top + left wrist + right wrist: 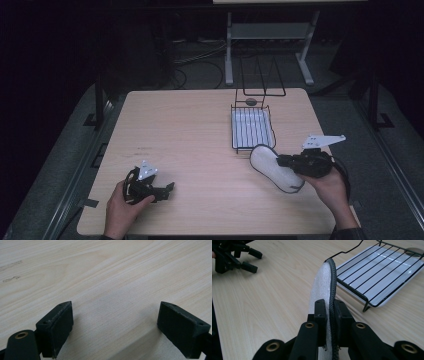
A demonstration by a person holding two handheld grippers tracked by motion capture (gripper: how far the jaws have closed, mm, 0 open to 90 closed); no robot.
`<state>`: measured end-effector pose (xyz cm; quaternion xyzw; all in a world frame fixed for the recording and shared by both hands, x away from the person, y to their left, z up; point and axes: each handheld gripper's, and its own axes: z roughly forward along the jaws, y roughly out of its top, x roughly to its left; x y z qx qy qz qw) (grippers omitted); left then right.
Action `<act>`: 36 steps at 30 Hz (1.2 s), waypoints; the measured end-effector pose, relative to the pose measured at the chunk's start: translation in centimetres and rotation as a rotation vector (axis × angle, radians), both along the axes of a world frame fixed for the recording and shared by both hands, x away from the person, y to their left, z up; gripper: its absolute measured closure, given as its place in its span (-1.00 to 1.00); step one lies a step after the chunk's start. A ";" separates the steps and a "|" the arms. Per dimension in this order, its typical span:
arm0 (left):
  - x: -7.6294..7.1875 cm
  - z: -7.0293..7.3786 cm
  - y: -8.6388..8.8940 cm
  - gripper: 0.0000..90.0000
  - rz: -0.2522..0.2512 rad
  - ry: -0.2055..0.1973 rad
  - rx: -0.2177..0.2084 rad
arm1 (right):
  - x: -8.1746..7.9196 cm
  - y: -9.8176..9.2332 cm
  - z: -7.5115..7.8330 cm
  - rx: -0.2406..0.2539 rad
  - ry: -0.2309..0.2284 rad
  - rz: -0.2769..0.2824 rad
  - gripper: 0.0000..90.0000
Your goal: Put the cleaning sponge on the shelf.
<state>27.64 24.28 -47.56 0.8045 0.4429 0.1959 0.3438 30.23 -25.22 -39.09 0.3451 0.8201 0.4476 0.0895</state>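
Two grippers [167, 189] [280, 161], one pad [272, 167], one rack [252, 127].

Wide bare tabletop [190, 135] across the left and middle, open for a pass from the near edge to the far one. Blocked at the right centre by a wire dish rack [251, 127] on a white tray [387, 277], with a tall wire frame [262, 75] standing at its far end. Just near of the rack, a white pad with a dark rim [274, 170], pinched upright in the right gripper [329, 312], its far tip almost against the rack's corner. Near left corner taken by the left gripper [167, 189], open over bare wood. Clear strip between both grippers.
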 end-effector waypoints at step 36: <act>0.0 0.0 0.0 -0.72 -0.001 0.001 0.003 | 4.4 -1.8 2.3 0.071 -0.062 -0.087 0.82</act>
